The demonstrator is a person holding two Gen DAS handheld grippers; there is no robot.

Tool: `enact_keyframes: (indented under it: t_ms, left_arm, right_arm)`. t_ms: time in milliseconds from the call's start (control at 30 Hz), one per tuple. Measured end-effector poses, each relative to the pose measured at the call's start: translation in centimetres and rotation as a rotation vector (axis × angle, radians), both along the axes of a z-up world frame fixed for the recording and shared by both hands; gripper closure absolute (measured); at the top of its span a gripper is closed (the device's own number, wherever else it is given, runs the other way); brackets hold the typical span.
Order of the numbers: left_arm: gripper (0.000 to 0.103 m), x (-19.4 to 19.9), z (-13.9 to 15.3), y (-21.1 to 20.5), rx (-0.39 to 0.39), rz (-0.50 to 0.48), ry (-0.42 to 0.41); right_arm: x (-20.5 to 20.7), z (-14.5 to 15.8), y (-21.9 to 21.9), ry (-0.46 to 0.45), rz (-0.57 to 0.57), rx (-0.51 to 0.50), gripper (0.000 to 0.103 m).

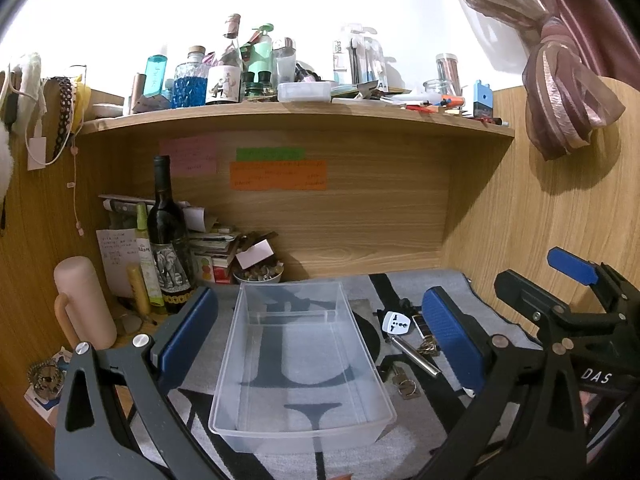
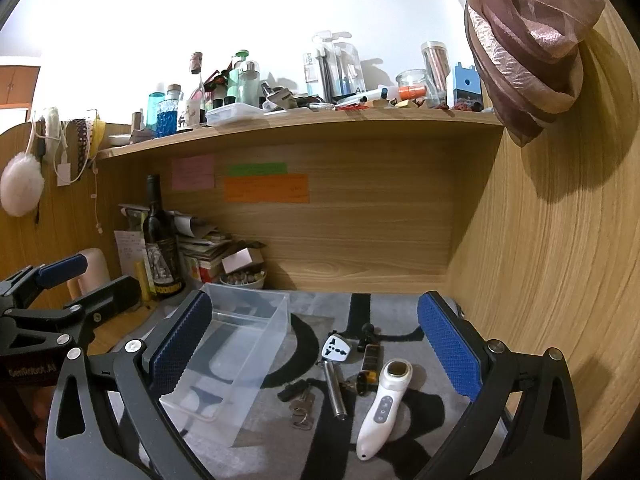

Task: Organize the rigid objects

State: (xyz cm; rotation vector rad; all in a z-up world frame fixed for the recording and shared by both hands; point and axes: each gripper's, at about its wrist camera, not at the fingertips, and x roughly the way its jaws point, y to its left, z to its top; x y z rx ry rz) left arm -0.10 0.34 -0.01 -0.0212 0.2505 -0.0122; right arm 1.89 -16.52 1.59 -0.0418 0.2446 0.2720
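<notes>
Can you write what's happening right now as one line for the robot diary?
left gripper: open over clear bin | right gripper: open above white handheld device, adapter, keys | bin: empty

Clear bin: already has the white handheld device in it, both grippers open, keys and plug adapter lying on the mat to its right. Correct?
Not quite. The clear bin holds nothing; the right wrist view shows the white handheld device lying on the mat beside the keys and plug adapter. Both the left gripper and right gripper are open.
</notes>
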Motion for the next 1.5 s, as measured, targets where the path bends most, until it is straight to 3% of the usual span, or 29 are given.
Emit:
enact_keyframes:
  t_ms: [1500]
  left_arm:
    - [0.000,-0.23,0.06,-0.02,0.002,0.002,-0.007]
  right_arm:
    - [-0.20,0.15,0.17,-0.010,0.001,0.000,0.000]
